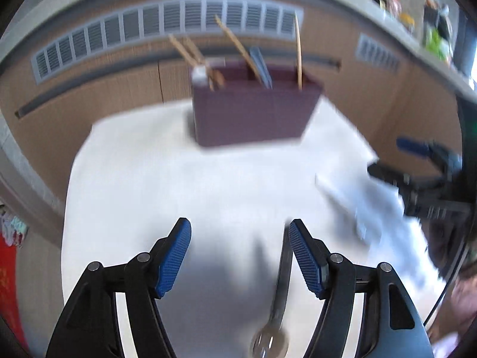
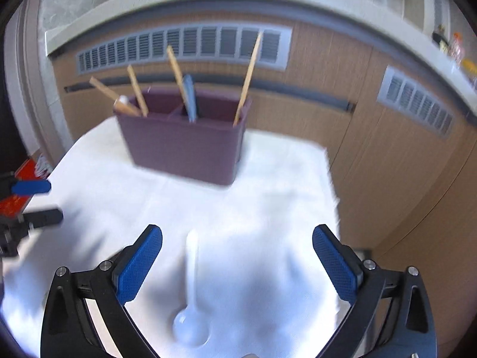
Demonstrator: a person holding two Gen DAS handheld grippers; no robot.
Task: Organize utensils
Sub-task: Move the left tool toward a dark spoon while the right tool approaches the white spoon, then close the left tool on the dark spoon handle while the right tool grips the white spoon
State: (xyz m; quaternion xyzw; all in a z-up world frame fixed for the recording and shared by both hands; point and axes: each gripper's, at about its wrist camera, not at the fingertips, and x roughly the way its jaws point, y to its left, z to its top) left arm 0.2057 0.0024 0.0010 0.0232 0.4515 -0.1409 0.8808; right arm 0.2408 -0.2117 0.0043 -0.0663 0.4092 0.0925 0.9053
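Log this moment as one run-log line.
left tool: open, over metal spoon | right tool: open, over white spoon | both spoons on cloth | holder: chopsticks inside

tabletop [image 2: 283,179]: covered in white cloth | maroon caddy [image 2: 182,146] set at far side | white spoon [image 2: 192,304], probably a metal spoon [image 1: 275,313], laid nearer
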